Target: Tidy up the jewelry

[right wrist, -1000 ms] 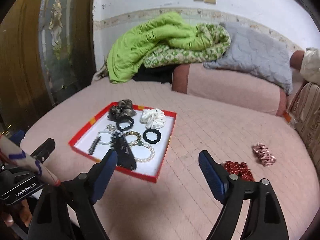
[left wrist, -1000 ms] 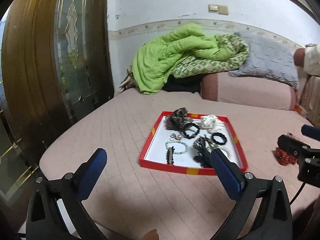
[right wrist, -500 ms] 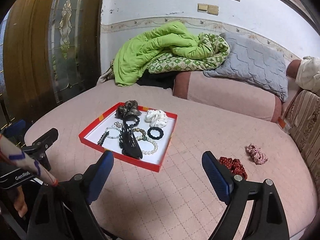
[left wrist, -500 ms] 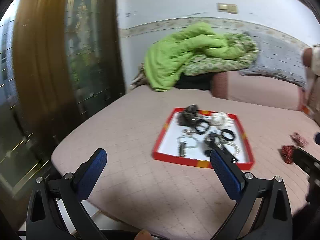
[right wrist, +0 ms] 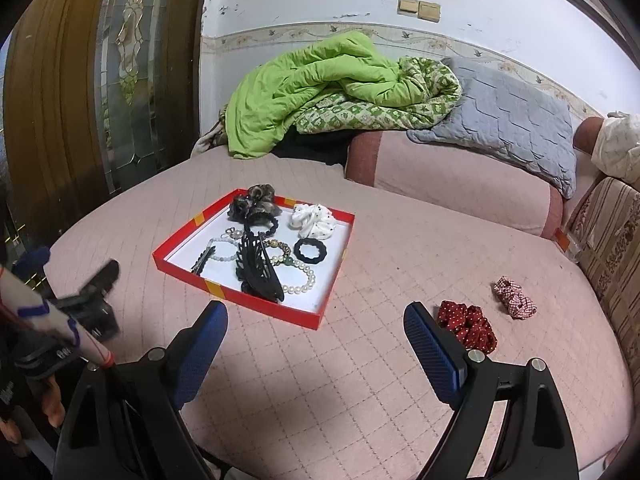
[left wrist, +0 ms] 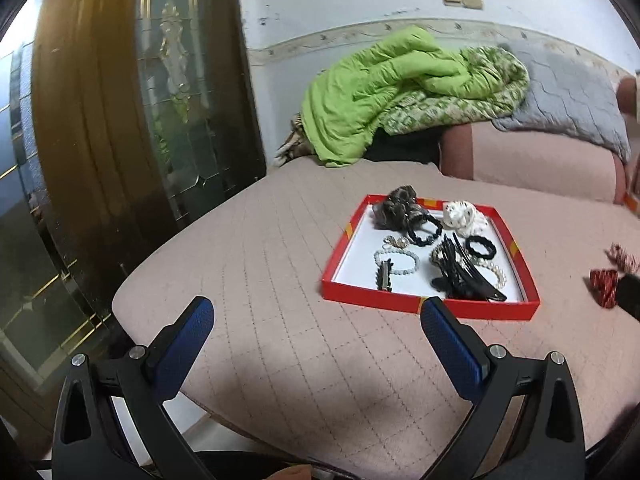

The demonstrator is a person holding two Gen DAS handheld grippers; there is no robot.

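Grippers idle over bed: left gripper (left wrist: 316,320) wide apart, empty; right gripper (right wrist: 316,320) likewise. Red tray (right wrist: 182,240) held most jewelry. I kept right near red dotted scrunchie (right wrist: 468,322) and checked scrunchie (right wrist: 514,296), both outside tray, likely next.

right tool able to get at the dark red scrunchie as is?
Probably yes. The right tool is open and empty, and the dark red scrunchie lies loose on the bed by its right finger, nothing over it.
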